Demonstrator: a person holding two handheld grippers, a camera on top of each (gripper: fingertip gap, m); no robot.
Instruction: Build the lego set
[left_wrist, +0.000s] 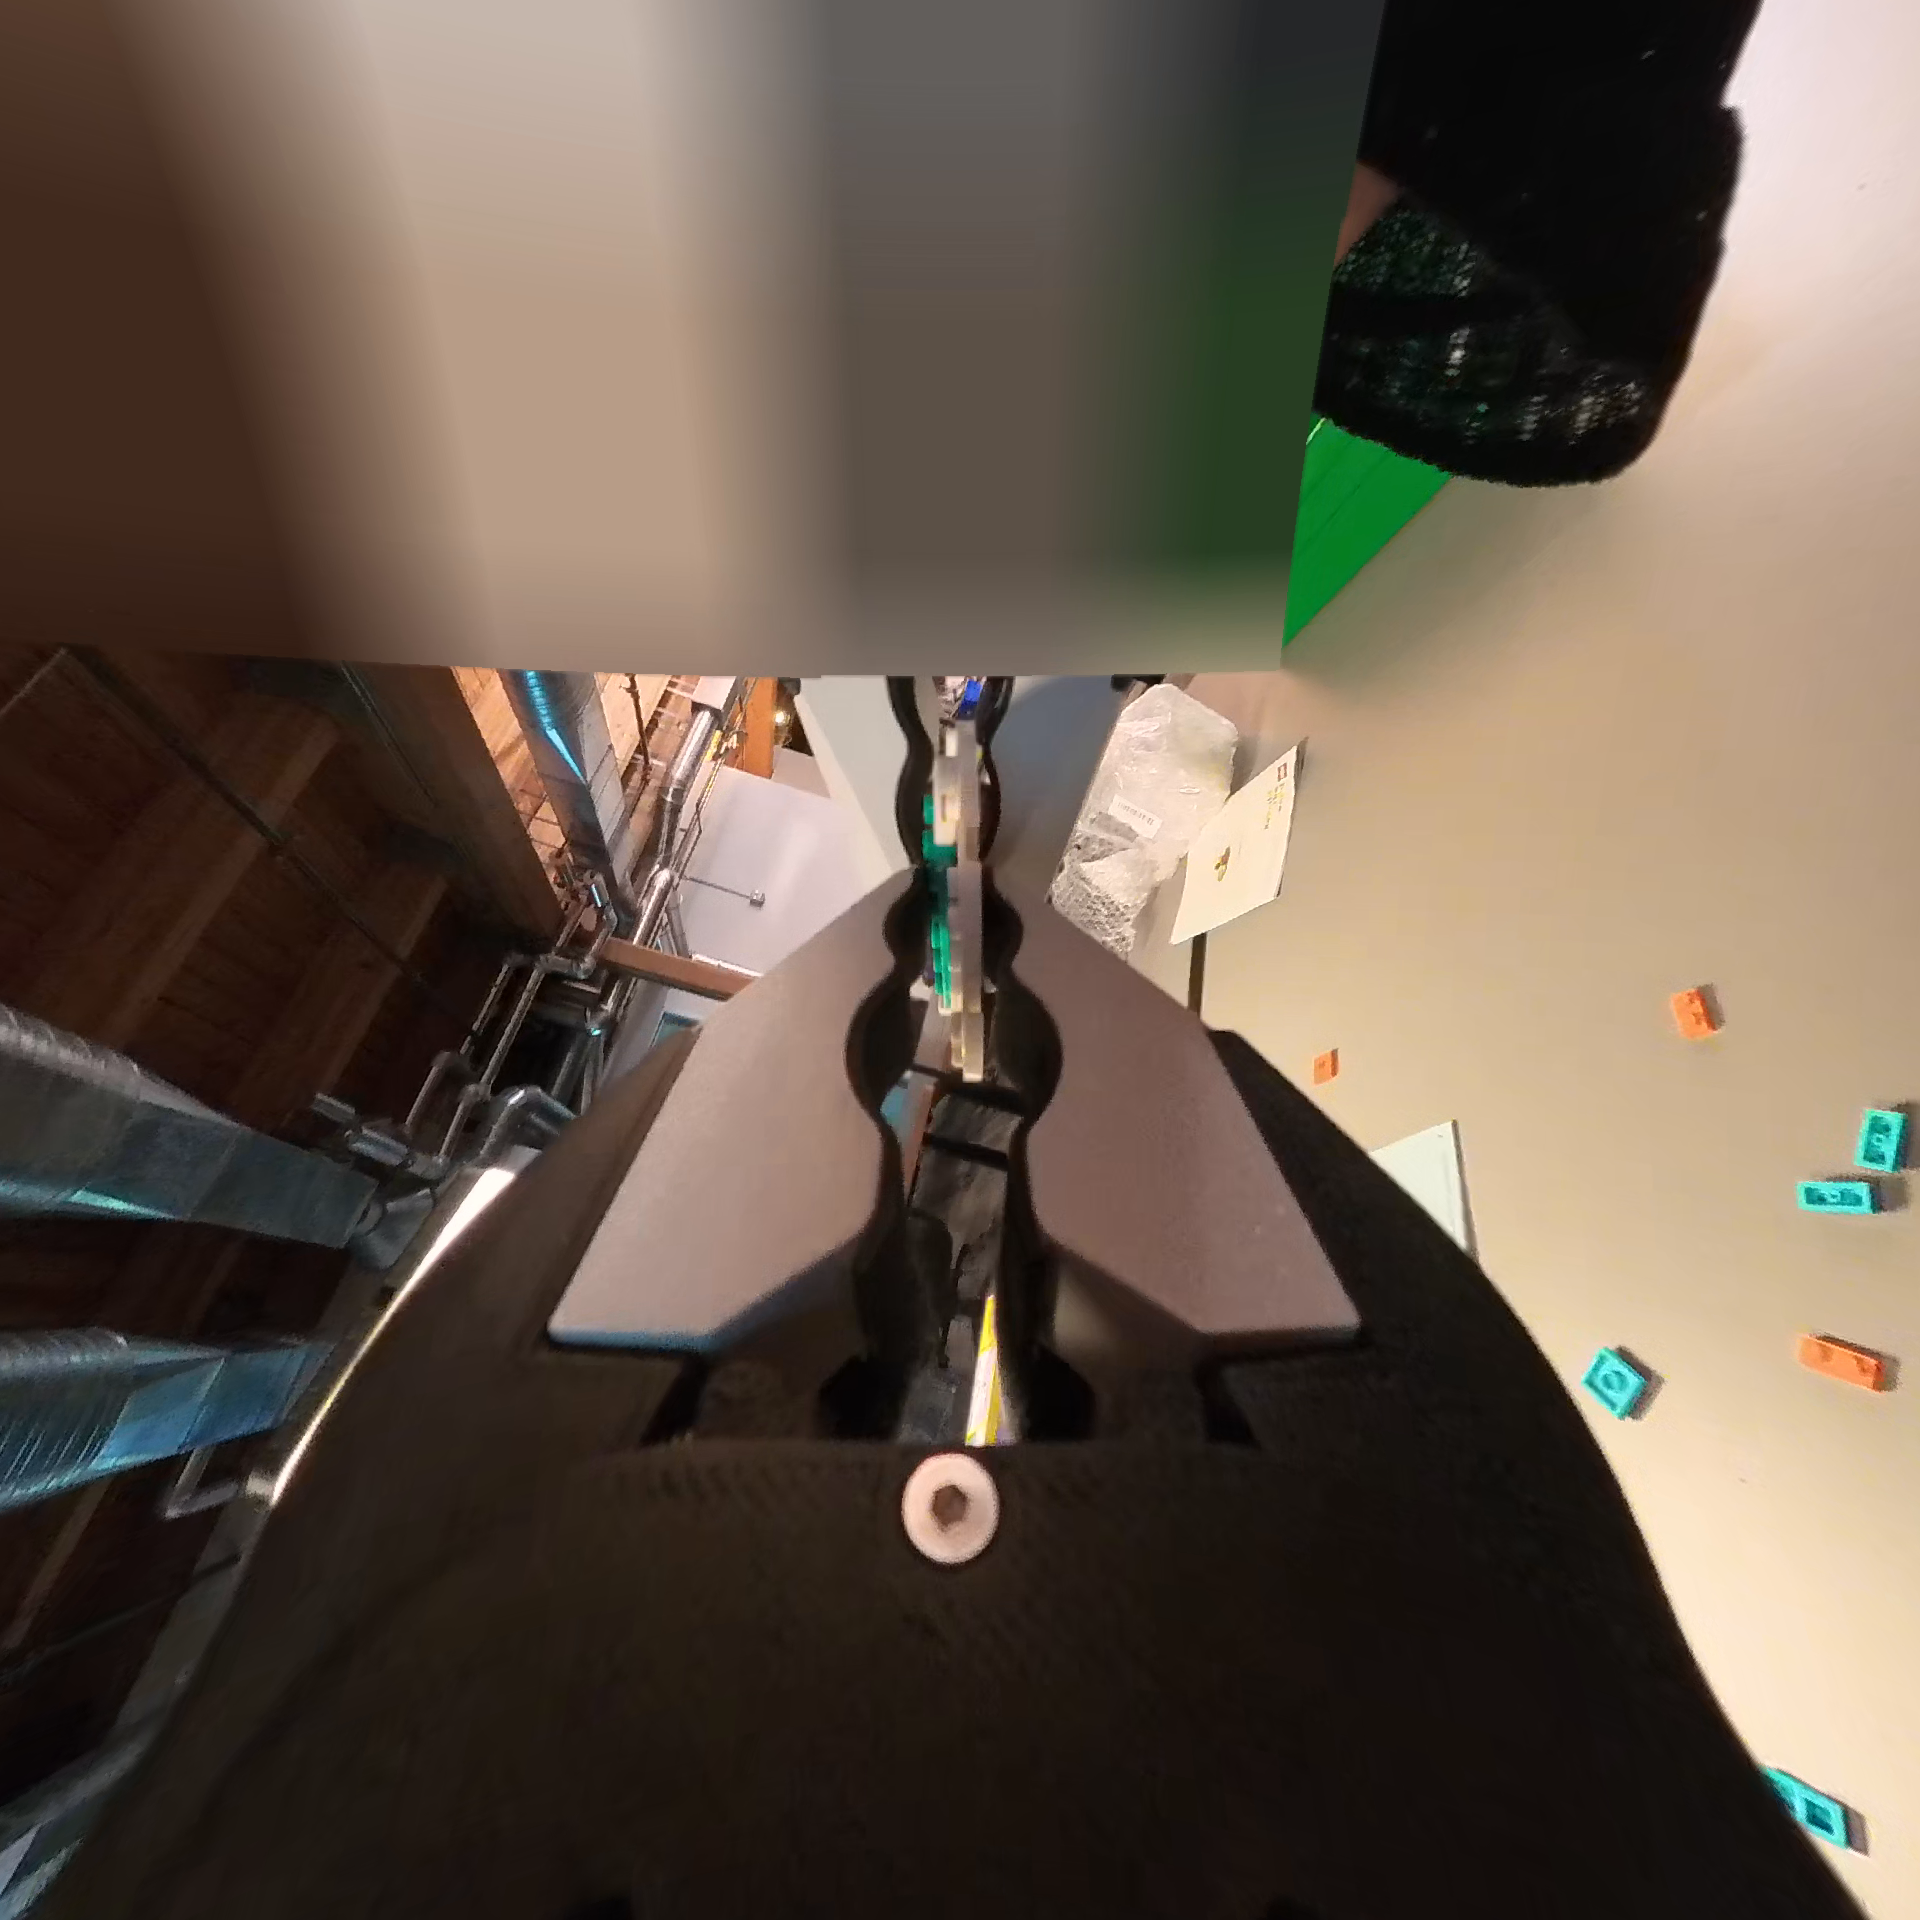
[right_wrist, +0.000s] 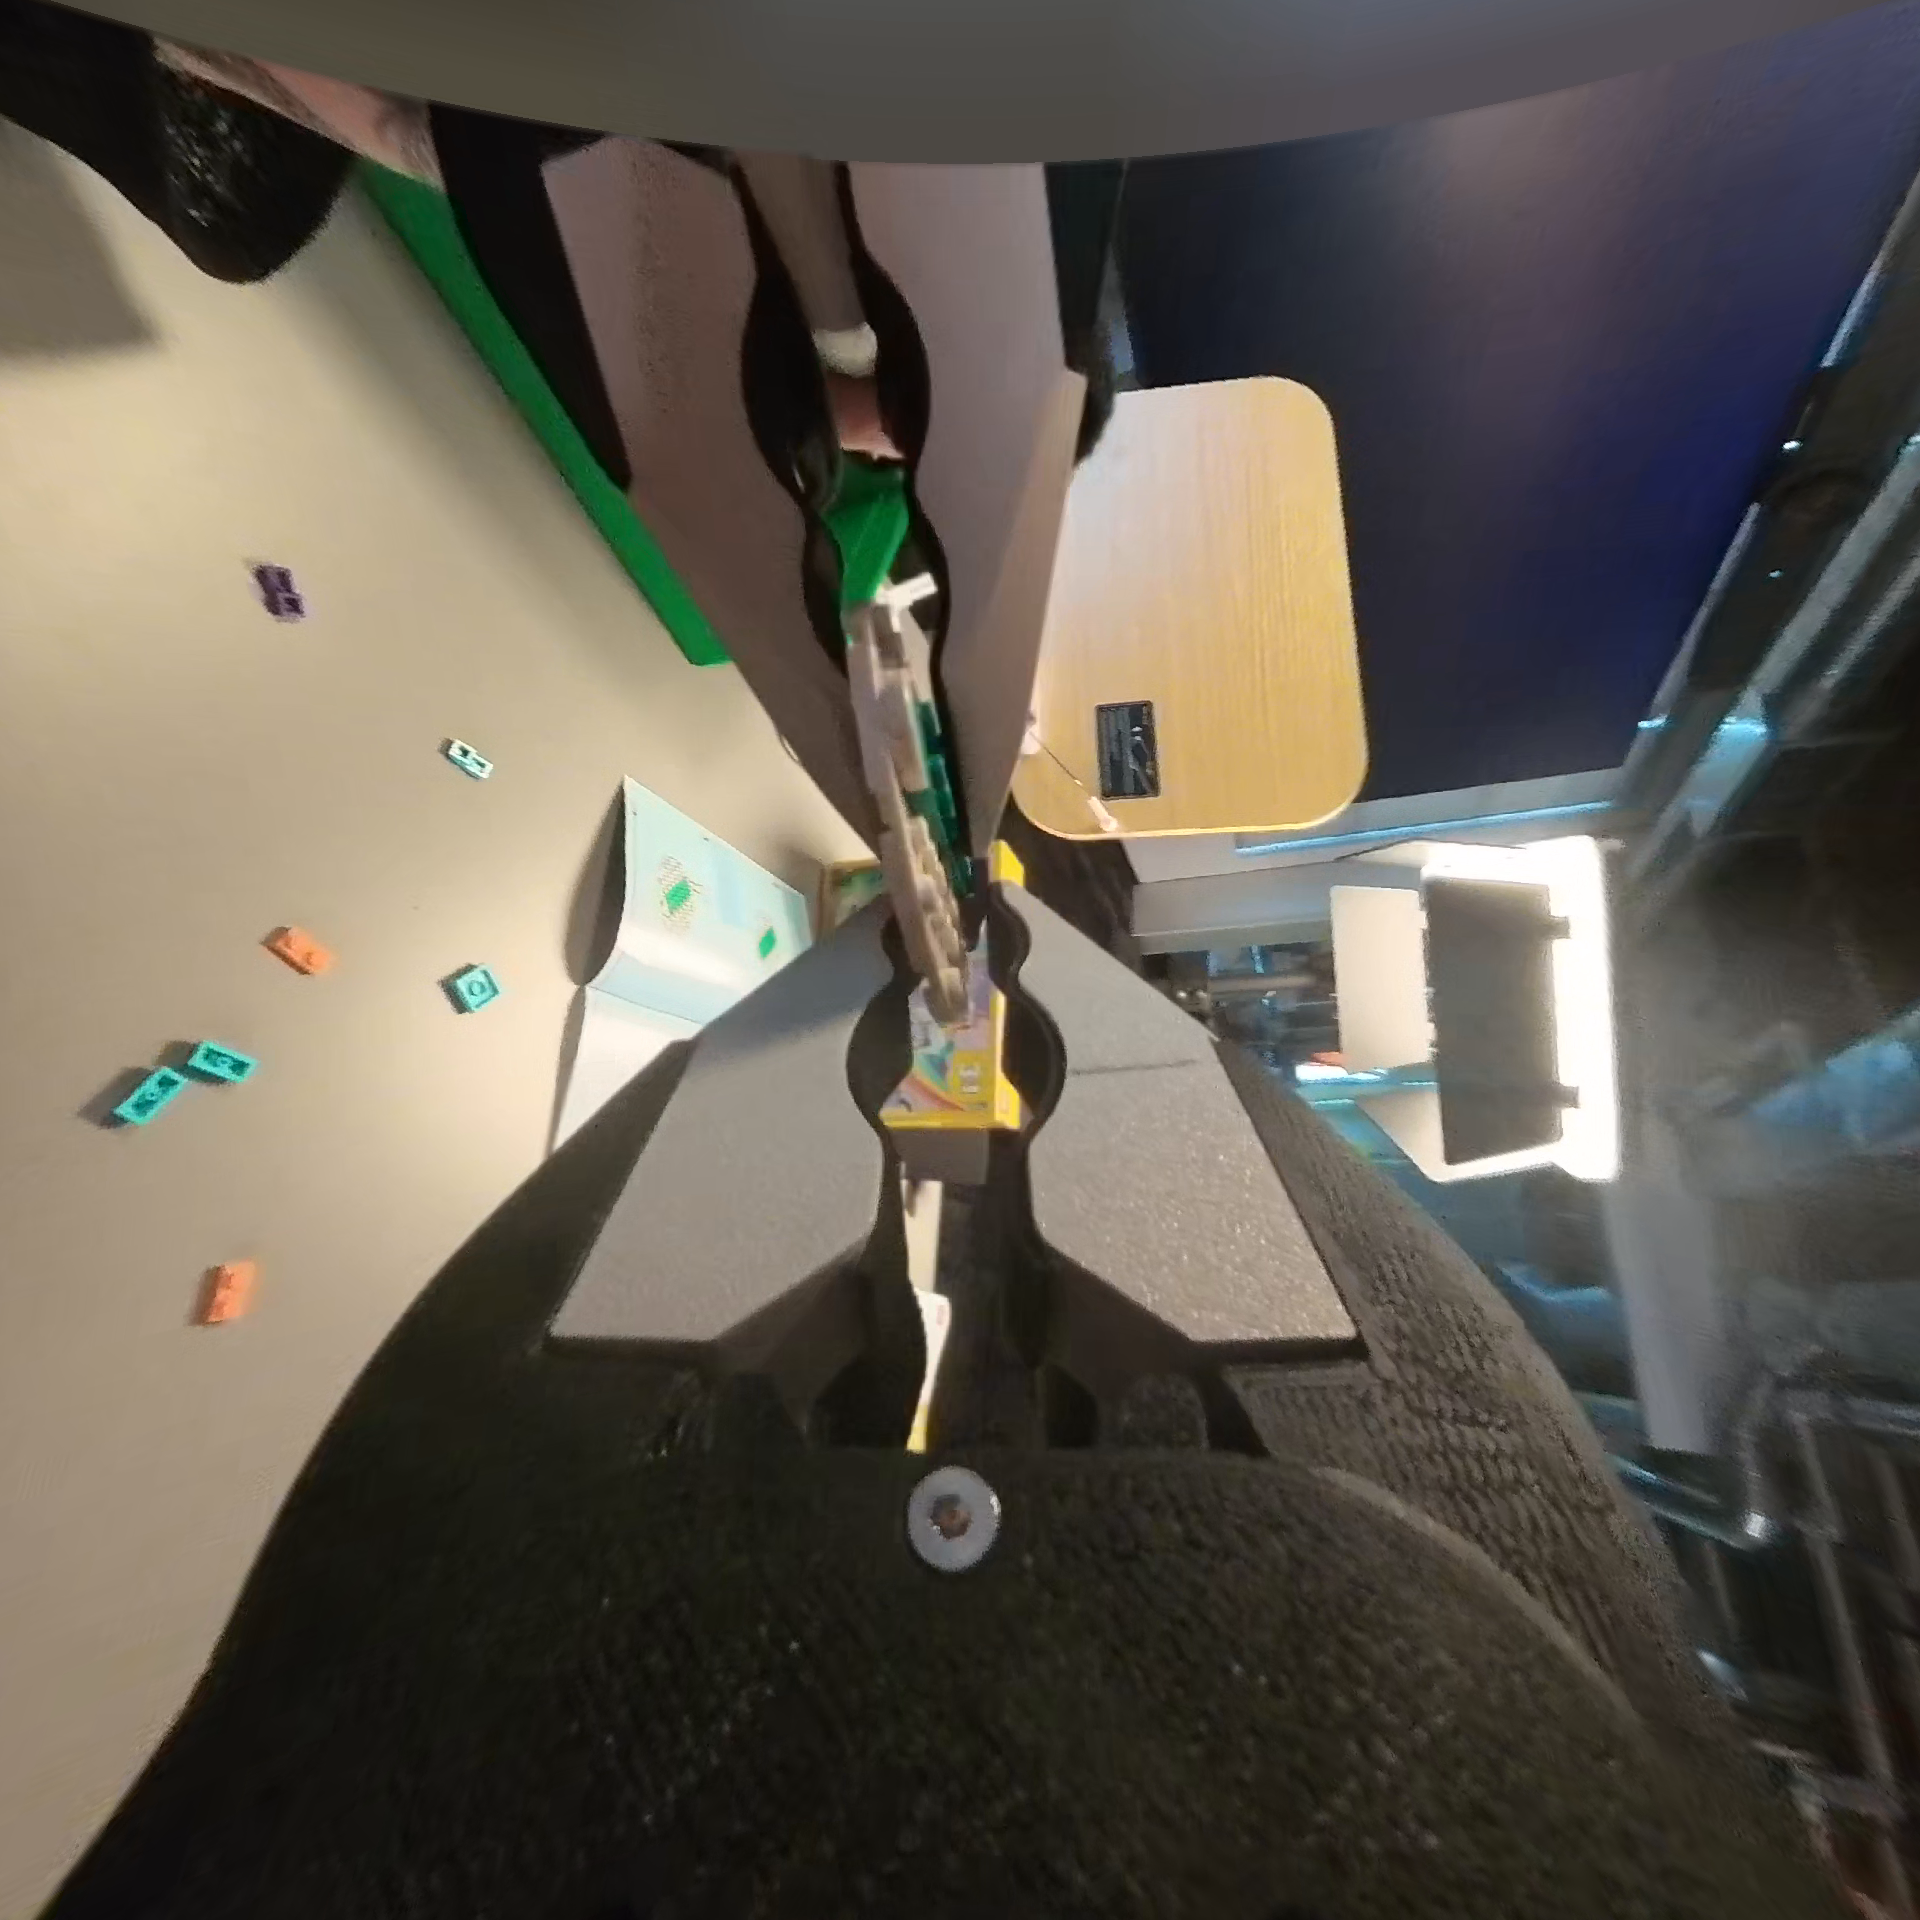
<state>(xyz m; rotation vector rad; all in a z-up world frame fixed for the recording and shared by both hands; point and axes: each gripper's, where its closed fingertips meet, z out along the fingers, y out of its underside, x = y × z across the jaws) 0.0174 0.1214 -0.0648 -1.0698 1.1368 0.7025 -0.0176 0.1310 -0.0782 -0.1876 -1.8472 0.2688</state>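
In the left wrist view, the left gripper (left_wrist: 951, 935) is closed on a tan plate (left_wrist: 964, 935) with teal bricks (left_wrist: 940, 940) stacked on its left face; the plate stands edge-on between the fingers. Beyond it, the right gripper (left_wrist: 951, 769) clamps the same plate from the far end. The table (left_wrist: 1558, 831) runs up the right side, tilted. On it lie loose teal pieces (left_wrist: 1616, 1382), orange pieces (left_wrist: 1696, 1011), a white booklet (left_wrist: 1242, 847), a clear plastic bag (left_wrist: 1148, 810) and a green baseplate (left_wrist: 1351, 530). A dark sleeve (left_wrist: 1538, 260) covers part of the baseplate. Ceiling ducts (left_wrist: 156, 1195) fill the left side; these show only here.

In the right wrist view, the right gripper (right_wrist: 951, 940) pinches the lower end of the plate (right_wrist: 909, 831), teal bricks (right_wrist: 935, 779) on its right face. The left gripper (right_wrist: 904, 582) comes in from above and holds the plate's upper end. Only this view shows a yellow box (right_wrist: 961, 1081) behind the fingers, a purple piece (right_wrist: 281, 592), an open manual (right_wrist: 686, 935), and a wooden panel (right_wrist: 1205, 603). Teal pieces (right_wrist: 476, 987) and orange pieces (right_wrist: 299, 949) lie on the table (right_wrist: 208, 727), with the baseplate (right_wrist: 540, 416) at its far edge.
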